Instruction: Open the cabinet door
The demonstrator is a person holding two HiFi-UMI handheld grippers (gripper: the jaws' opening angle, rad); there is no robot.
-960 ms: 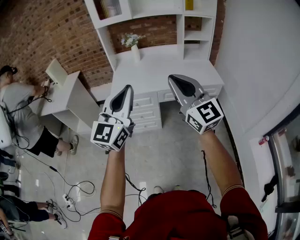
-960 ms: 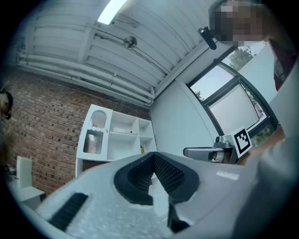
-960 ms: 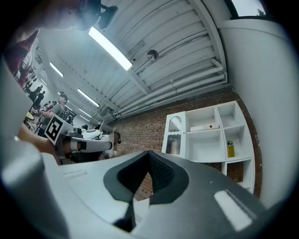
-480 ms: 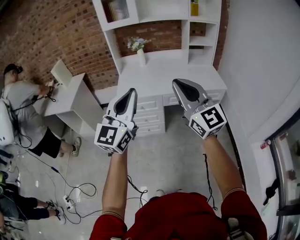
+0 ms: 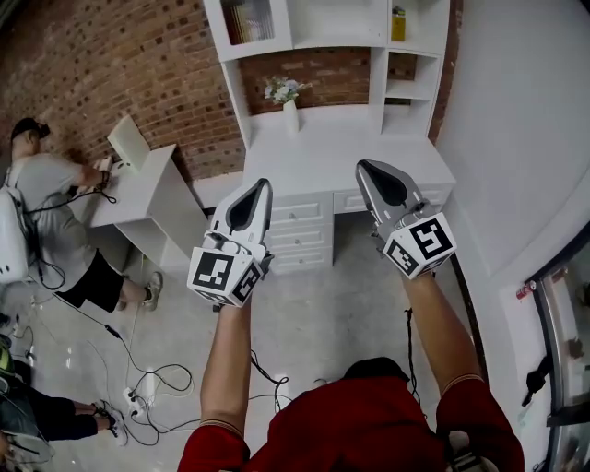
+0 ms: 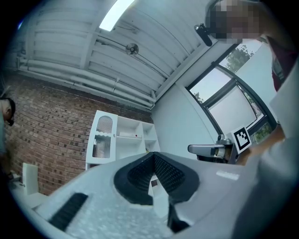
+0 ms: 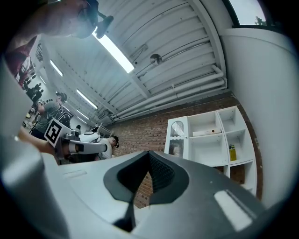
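The cabinet door [image 7: 176, 138], a white-framed panel of ribbed glass with an arched top, sat in the upper left bay of the tall white shelf unit [image 7: 219, 140] against the red brick wall [image 5: 120, 64]; it lay flush with its frame, closed; both tools were well apart from it, held out in the air above the pale floor [image 5: 313, 323] in front of the unit; the left tongs [image 5: 261, 183], grey with a black-and-white marker cube at the rear, had their jaws pressed together with nothing between them; the right tongs [image 5: 364, 166], of the same make, likewise had their ribbed black pads meeting at the tip on nothing; both pointed slightly upward toward the shelves; below the shelves the white tabletop [image 5: 323, 157] carried a slim white vase of pale flowers [image 5: 289, 109], with white drawers [image 5: 300, 230] under it; a small yellow bottle [image 5: 397, 22] stood in an open bay at the upper right; at the left a person in a grey shirt [image 5: 46, 212] sat at a smaller white desk [image 5: 152, 184], and black cables [image 5: 138, 369] trailed over the floor.
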